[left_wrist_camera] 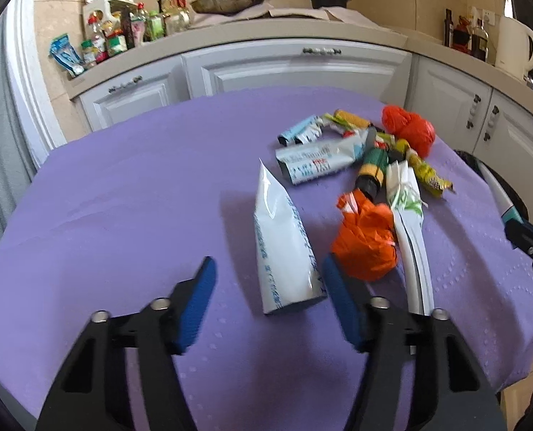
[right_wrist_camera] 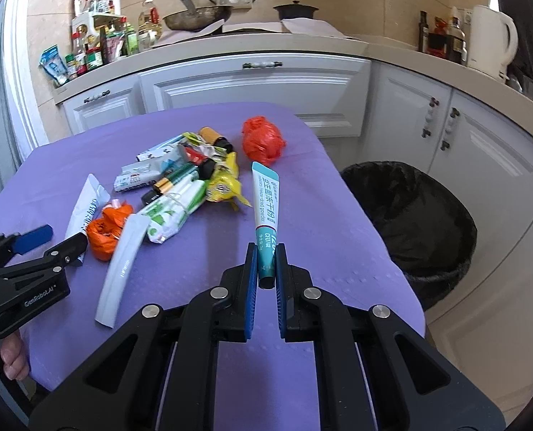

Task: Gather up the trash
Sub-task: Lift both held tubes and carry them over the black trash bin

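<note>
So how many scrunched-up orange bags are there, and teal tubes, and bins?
Crumpled orange plastic bags: 2, one near and one far
Teal and white plastic tube: 1, pinched in the right tongs
Round bin with a black liner: 1
Total: 4

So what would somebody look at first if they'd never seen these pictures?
Probably the right gripper, because it is pinching a teal and white tube above the purple tablecloth. Next comes the jumble of wrappers and orange bags piled on the cloth, with the left gripper open around a white packet. The black trash bin stands on the floor just right of the table.
</note>
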`<state>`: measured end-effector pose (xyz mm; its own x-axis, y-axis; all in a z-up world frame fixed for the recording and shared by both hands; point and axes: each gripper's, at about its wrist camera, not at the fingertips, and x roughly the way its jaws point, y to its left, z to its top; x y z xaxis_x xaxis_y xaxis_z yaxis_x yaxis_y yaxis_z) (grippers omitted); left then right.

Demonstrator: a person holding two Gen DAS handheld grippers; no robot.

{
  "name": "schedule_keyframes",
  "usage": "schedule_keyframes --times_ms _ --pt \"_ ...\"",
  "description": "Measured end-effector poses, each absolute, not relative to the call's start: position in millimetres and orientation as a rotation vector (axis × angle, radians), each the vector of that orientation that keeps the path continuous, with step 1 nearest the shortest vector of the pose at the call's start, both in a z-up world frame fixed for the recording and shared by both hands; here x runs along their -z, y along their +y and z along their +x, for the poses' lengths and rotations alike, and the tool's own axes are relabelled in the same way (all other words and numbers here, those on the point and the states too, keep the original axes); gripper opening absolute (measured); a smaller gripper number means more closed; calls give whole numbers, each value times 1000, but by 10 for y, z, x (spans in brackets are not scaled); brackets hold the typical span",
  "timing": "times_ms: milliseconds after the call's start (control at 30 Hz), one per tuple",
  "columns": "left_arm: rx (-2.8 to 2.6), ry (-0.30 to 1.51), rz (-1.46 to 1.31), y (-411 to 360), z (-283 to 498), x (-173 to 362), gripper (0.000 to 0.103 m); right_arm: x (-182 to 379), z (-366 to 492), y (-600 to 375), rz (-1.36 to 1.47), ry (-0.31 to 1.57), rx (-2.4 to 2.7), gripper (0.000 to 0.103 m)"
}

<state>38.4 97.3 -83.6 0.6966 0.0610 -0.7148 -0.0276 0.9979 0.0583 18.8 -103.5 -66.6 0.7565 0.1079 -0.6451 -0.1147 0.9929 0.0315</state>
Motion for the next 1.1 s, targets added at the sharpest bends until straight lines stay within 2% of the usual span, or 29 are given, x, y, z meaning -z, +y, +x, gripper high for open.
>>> schedule_keyframes --times_ms 67,267,767,1100 --pt "-33 811 51 957 384 872 35 678 180 -1073 1 704 -116 10" --pt "-20 791 49 947 345 869 10 704 174 -1116 13 704 -104 10" --pt "-24 701 21 1005 264 554 5 628 177 -1225 20 674 -56 9" --pt "102 670 1 561 513 309 5 511 317 -1608 38 637 48 9"
